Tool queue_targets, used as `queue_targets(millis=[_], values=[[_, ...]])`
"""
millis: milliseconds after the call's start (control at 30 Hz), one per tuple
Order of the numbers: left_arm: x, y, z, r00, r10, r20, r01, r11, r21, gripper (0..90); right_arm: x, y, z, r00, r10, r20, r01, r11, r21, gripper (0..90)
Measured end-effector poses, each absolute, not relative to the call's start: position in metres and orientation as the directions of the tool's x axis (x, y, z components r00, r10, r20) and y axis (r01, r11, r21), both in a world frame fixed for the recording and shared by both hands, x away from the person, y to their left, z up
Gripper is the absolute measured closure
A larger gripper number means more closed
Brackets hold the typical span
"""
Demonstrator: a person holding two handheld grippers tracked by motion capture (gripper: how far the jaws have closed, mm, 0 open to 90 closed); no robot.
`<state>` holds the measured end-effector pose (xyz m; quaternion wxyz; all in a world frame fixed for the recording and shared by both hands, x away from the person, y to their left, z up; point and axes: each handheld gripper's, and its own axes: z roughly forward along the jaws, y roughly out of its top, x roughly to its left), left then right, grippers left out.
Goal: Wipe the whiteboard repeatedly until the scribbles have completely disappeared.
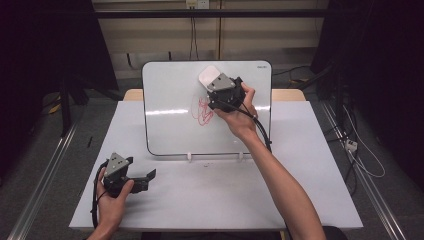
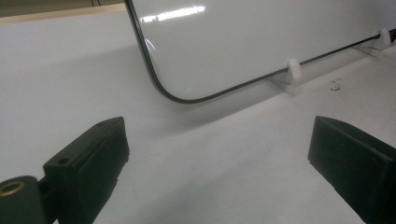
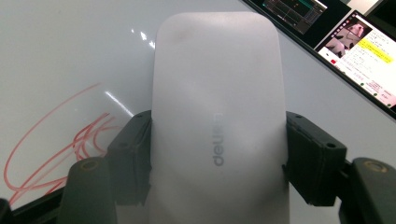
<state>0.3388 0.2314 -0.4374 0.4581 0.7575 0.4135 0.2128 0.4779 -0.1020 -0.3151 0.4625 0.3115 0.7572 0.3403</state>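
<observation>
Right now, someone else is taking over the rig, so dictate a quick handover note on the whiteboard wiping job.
Right claw: shut on the white eraser, held against the whiteboard above the red scribble.
Left claw: open, holding nothing, low over the table near the board's lower left corner.
Done: eraser picked up and brought to the board.
Left: the red scribble is still there; wipe it off, then put the eraser down.
</observation>
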Motion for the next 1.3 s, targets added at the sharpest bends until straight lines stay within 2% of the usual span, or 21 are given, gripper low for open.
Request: queue_targets(millis=[533,800,1100,1300], values=[[0.339,0.230,-0.437,0.571,0.819,-0.054,0.429,-0.242,0.871,4.9,0.463,-0.080,-0.336,-0.434,0.731,-0.527,0.129,0.629,0.767,31.7],[0.339,0.229,-0.437,0.572,0.819,-0.053,0.428,-0.243,0.870,4.9,0.446,-0.069,-0.358,-0.485,0.675,-0.556,0.102,0.675,0.731,31.7],[0.339,0.229,-0.438,0.572,0.818,-0.051,0.432,-0.248,0.867,4.9,0.444,-0.070,-0.357,-0.495,0.661,-0.564,0.107,0.690,0.716,31.7],[0.339,0.231,-0.437,0.571,0.819,-0.050,0.427,-0.245,0.870,4.9,0.449,-0.078,-0.351,-0.468,0.691,-0.550,0.131,0.670,0.731,31.7]])
